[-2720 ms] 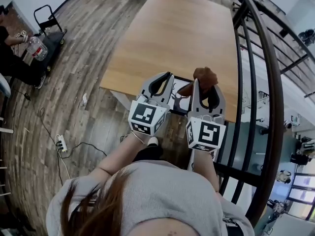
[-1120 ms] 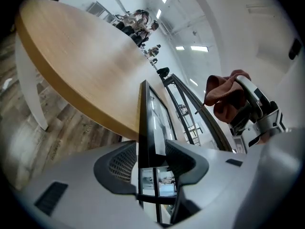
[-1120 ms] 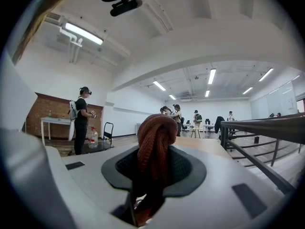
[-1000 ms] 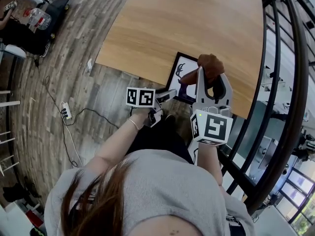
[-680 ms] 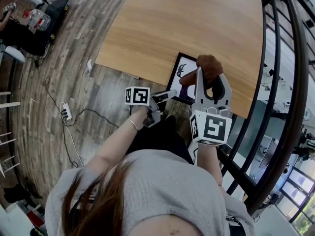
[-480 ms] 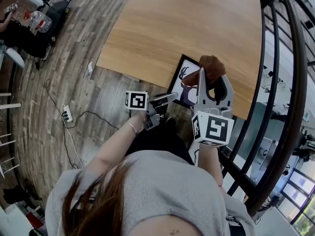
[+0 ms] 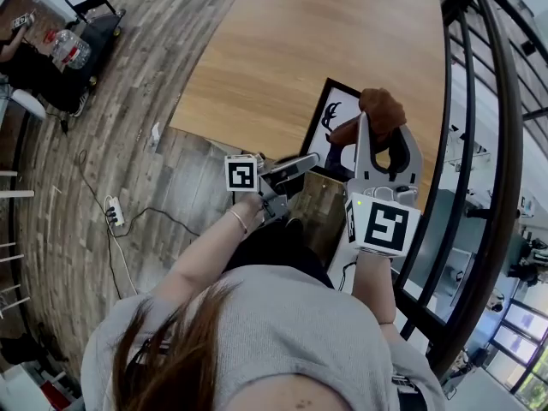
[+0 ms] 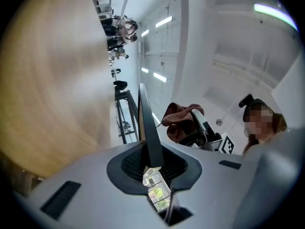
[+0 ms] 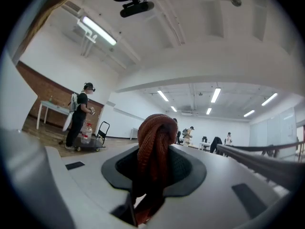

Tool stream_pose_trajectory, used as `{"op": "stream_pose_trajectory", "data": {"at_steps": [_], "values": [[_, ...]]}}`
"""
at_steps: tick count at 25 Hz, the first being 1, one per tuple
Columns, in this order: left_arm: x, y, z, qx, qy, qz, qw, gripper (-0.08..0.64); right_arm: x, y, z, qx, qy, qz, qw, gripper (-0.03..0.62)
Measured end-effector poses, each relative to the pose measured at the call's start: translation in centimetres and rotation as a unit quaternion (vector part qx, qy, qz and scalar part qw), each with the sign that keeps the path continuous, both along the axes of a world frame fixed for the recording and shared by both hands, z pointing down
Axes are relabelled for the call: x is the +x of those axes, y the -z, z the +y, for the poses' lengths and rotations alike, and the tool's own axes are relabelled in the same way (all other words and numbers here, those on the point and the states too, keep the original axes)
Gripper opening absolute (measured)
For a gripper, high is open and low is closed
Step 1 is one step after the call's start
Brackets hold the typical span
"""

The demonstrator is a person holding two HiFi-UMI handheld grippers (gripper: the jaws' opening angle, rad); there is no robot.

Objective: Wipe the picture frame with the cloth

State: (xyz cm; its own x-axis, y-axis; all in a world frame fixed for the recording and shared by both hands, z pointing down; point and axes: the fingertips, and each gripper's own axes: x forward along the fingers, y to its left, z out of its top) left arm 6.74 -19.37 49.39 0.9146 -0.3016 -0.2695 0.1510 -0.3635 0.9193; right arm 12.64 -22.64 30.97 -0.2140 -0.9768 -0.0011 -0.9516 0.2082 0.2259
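The black picture frame (image 7: 336, 120) with a white deer print is tilted up over the near edge of the wooden table (image 7: 282, 50). My left gripper (image 7: 308, 161) comes at it from the left; its jaws have just been closing and now pinch the frame's edge. In the left gripper view the frame (image 8: 147, 123) stands edge-on between the jaws of the left gripper (image 8: 153, 165). My right gripper (image 7: 383, 137) is shut on a bunched brown cloth (image 7: 377, 114) at the frame's right side. The cloth (image 9: 155, 147) fills the right gripper (image 9: 151, 178).
A dark metal railing (image 7: 501, 144) curves along the right. A cart with a water bottle (image 7: 73, 45) stands at the far left, and a power strip (image 7: 111, 212) lies on the plank floor. A person (image 9: 81, 113) stands in the background.
The left gripper's jaws closed on the frame's near edge. The frame, flat on the table before, has been raised and tilted. Both grippers have moved up.
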Motion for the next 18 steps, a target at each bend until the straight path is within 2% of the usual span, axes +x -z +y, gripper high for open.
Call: {"op": "stream_pose_trajectory", "data": {"at_steps": [3, 5, 8, 10, 15, 18], "values": [[0.4, 2.8, -0.8, 0.063, -0.005, 0.024, 0.9977, 0.058, -0.6, 4.1, 0.1, 0.051, -0.015, 0.059, 0.997, 0.133], [0.7, 4.8, -0.7, 0.105, -0.019, 0.037, 0.9936, 0.058, -1.6, 6.4, 0.5, 0.082, -0.026, 0.135, 0.987, 0.133], [2.3, 8.6, -0.8, 0.159, -0.048, 0.062, 0.9841, 0.058, -1.7, 9.2, -0.8, 0.093, -0.044, 0.286, 0.953, 0.133], [3.4, 11.0, -1.0, 0.177, -0.06, 0.086, 0.9787, 0.058, -1.2, 11.1, -1.8, 0.1, -0.059, 0.358, 0.926, 0.133], [4.6, 15.6, -1.3, 0.203, -0.071, 0.147, 0.9655, 0.058, -0.7, 14.6, -3.6, 0.078, -0.087, 0.482, 0.868, 0.133], [5.0, 17.5, -1.1, 0.215, -0.069, 0.162, 0.9606, 0.058, -0.6, 15.6, -4.1, 0.069, -0.094, 0.524, 0.844, 0.133]]}}
